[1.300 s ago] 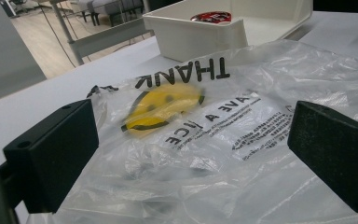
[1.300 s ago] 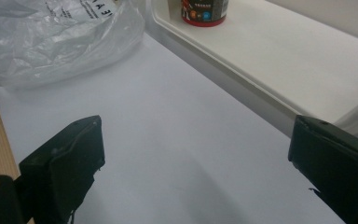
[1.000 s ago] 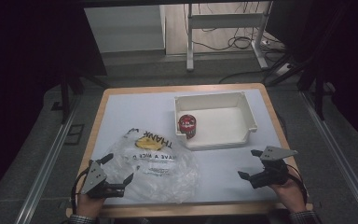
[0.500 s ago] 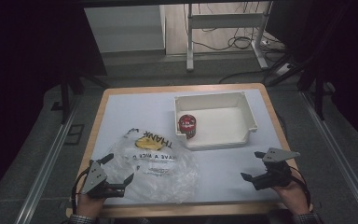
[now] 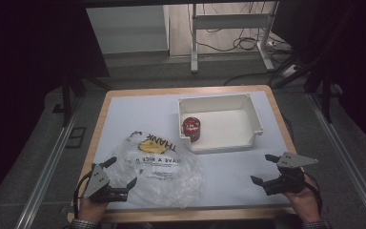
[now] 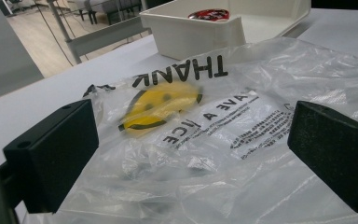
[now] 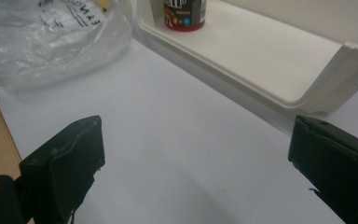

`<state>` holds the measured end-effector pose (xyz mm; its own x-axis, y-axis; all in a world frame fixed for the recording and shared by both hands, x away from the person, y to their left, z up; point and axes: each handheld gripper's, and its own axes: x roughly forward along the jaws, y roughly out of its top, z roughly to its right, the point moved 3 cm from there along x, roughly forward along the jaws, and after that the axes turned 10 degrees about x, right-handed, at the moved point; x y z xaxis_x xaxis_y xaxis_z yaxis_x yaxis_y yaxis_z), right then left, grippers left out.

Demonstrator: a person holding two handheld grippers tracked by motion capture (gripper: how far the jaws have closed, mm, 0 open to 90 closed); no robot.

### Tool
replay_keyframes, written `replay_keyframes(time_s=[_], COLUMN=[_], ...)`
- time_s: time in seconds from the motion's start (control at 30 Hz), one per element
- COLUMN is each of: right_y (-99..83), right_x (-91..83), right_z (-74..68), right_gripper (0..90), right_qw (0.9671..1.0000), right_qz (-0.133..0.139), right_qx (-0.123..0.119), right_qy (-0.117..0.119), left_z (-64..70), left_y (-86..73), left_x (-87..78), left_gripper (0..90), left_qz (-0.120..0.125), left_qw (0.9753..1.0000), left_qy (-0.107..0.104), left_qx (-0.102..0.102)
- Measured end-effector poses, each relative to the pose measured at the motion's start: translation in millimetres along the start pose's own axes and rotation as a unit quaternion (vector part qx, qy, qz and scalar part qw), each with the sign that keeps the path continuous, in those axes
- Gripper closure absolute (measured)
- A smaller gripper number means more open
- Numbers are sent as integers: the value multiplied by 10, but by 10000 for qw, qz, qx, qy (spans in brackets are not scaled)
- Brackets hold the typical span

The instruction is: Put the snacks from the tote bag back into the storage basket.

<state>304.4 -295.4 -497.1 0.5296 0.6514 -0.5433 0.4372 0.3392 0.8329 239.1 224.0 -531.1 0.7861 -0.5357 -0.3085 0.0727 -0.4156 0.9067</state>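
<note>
A lab or test room: a white-topped surface [image 5: 138, 114] stands on grey carpet between metal floor rails [image 5: 47, 167], with loose cables [image 5: 228, 45] and a bare metal frame [image 5: 228, 21] behind.

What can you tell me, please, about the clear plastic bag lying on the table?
The plastic bag is thin, clear and crinkled, lying flat and rumpled on the near left part of the white table top. It carries a yellow smiley face and black print, including "THANK" and smaller lines of text, all reading upside down in the high view. Its far edge lies close to the white bin. The open left gripper sits at its near left edge, its jaws on either side of the film, not closed on it.
</note>
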Motion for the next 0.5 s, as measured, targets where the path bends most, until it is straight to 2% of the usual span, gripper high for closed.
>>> replay_keyframes(time_s=[0.27,0.5], right_y=[33,30], right_x=[-98,-95], right_z=[11,20], right_gripper=[40,41], right_qw=[9993,9992], right_qz=[361,387], right_qx=[45,72], right_qy=[54,64], left_z=[0,-3], left_y=[0,3], left_x=[2,3], left_gripper=[16,16], left_qz=[-2,4], left_qw=[10000,10000], left_qy=[0,12], left_qx=[3,-2])
